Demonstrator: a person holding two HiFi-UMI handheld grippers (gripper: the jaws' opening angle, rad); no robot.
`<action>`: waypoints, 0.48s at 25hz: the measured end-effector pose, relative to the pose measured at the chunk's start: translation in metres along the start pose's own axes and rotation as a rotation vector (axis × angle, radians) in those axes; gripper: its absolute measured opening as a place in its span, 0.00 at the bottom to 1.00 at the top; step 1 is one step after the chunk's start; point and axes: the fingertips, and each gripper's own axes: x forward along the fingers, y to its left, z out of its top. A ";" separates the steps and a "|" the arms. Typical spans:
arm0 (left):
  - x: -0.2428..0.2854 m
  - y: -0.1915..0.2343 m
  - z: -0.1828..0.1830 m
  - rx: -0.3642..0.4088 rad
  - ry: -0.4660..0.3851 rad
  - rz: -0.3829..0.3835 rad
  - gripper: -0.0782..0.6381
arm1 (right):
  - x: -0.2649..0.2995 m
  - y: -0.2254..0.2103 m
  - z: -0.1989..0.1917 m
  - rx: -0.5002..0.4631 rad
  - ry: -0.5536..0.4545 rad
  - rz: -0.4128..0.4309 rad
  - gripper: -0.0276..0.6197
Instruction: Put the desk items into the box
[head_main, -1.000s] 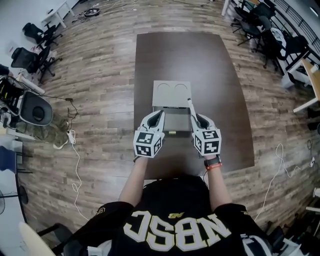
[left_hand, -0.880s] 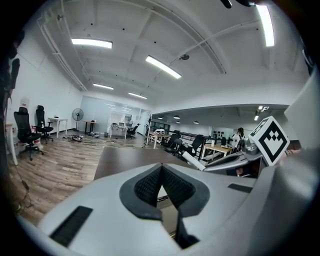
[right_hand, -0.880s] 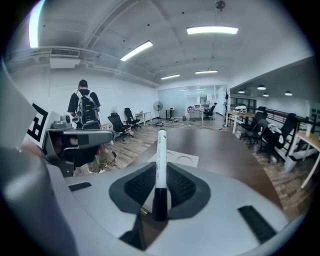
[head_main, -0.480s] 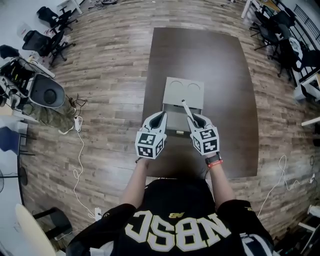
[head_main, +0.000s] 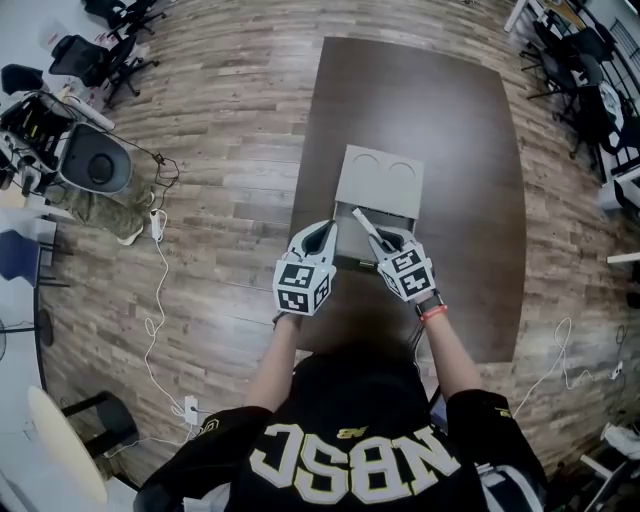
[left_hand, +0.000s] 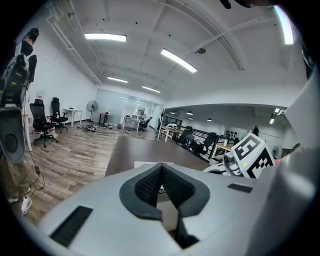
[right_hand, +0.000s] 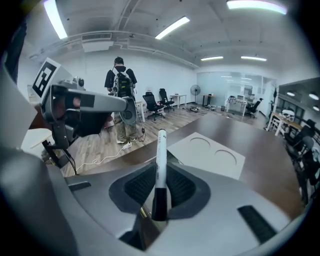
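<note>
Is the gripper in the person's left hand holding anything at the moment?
No, in the left gripper view the left gripper has its jaws closed together at the tips with nothing between them.

White marker (right_hand: 161, 160), grey box (head_main: 378, 182)

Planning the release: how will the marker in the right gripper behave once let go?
The marker looks stiff and light: it sticks straight out unsupported. Its round, smooth barrel may slip in the jaws or roll.
</note>
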 end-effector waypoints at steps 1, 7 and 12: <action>0.000 0.003 -0.003 -0.005 0.006 0.005 0.12 | 0.006 0.000 -0.005 -0.017 0.018 0.012 0.16; 0.003 0.018 -0.018 -0.031 0.038 0.027 0.12 | 0.035 -0.003 -0.026 -0.132 0.127 0.093 0.16; 0.014 0.021 -0.025 -0.035 0.071 0.024 0.12 | 0.055 -0.014 -0.040 -0.176 0.202 0.144 0.16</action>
